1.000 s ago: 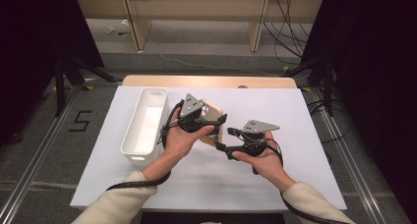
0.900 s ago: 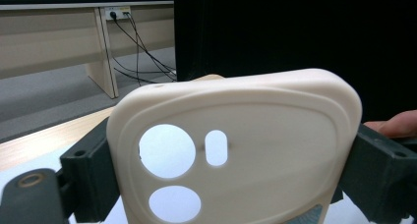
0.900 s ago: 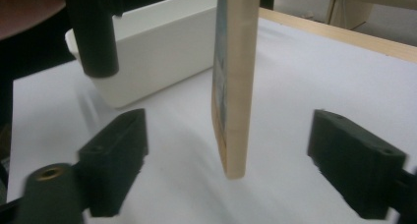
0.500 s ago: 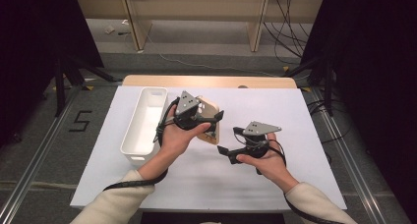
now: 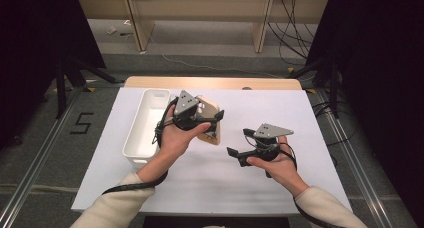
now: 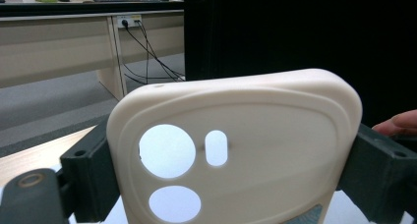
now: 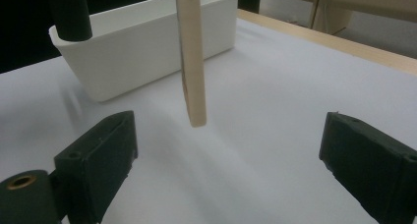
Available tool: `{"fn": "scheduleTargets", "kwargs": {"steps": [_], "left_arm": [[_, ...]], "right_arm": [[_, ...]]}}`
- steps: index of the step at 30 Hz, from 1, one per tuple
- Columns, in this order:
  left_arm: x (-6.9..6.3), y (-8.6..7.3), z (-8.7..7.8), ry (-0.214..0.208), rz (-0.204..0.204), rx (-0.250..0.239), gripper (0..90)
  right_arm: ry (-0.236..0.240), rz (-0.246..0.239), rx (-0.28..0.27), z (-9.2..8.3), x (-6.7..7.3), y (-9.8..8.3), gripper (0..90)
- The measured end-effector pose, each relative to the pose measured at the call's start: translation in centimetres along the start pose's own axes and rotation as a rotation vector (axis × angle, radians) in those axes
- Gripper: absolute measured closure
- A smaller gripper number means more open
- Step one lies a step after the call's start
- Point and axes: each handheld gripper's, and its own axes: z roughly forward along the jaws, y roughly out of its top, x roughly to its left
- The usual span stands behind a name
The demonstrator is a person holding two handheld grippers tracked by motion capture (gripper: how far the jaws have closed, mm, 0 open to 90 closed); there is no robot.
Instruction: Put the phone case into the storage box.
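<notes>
A cream phone case [image 5: 206, 104] with round camera holes is held upright above the white table cover, left of centre. My left gripper [image 5: 210, 122] is shut on it; in the left gripper view the case [image 6: 275, 150] spans the gap and both jaws press its side edges. My right gripper [image 5: 238, 142] stands to the right of the case, apart from it. Its jaws have just been opening and nothing is between them. In the right gripper view [image 7: 231, 160] the case [image 7: 193, 62] hangs edge-on ahead, beyond the jaws.
A long white bin [image 5: 131, 133] lies on the left of the white sheet [image 5: 300, 118], close behind the case [image 7: 142, 62]. The wooden table edge [image 5: 215, 82] runs along the far side. Desks and cables stand beyond.
My right gripper has drawn back to the right, away from the case, and its jaws have widened. The left gripper has kept hold of the case and tilted it up slightly.
</notes>
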Motion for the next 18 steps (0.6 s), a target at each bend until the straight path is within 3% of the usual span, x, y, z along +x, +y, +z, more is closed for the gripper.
{"fn": "scheduleTargets", "kwargs": {"steps": [18], "left_arm": [[0.6, 0.5, -0.8, 0.025, 0.014, 0.001, 10.4]], "right_arm": [[-0.004, -0.016, -0.021, -1.8, 0.1, -0.5, 8.1]]}}
